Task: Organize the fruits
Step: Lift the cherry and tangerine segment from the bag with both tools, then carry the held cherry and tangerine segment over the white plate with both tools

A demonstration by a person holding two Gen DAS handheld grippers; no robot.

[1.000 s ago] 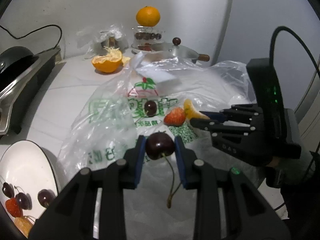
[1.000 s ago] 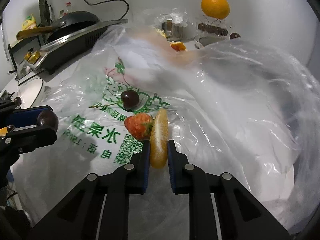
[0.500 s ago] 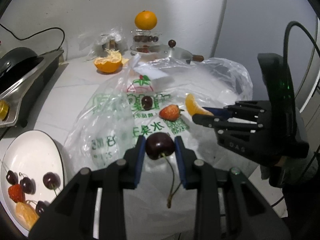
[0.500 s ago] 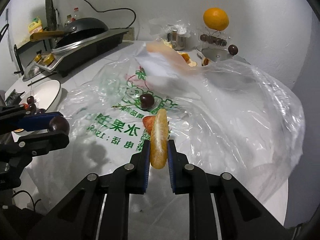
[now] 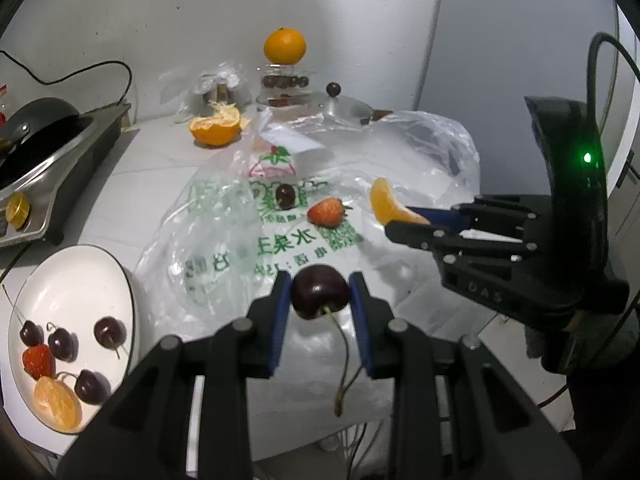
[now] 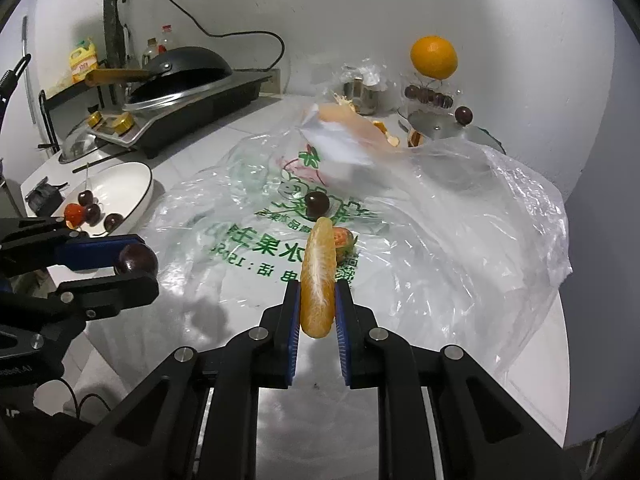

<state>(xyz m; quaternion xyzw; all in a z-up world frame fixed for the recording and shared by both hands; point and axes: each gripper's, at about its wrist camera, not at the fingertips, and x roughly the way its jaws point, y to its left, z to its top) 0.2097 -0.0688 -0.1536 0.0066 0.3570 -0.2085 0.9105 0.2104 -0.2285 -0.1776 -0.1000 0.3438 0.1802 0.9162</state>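
Note:
My left gripper point(image 5: 319, 289) is shut on a dark cherry point(image 5: 319, 296) with its stem hanging down, held above the counter's front edge. It also shows in the right wrist view point(image 6: 136, 261). My right gripper point(image 6: 317, 299) is shut on an orange segment point(image 6: 318, 276), lifted above the plastic bag point(image 6: 400, 216). That segment shows in the left wrist view point(image 5: 386, 206). A cherry point(image 5: 286, 196) and a strawberry point(image 5: 326, 212) lie on the bag. The white plate point(image 5: 76, 280) at the left holds several cherries, a strawberry and an orange segment.
A halved orange point(image 5: 215, 128) lies at the back. A whole orange point(image 5: 285, 46) sits on a clear box of cherries. A pan lid point(image 5: 344, 106) is behind the bag. A stove with a wok point(image 6: 180, 84) stands at the left.
Both grippers have lifted and pulled back from the bag with their fruit. The orange segment has come off the bag. More of the plate shows at the left.

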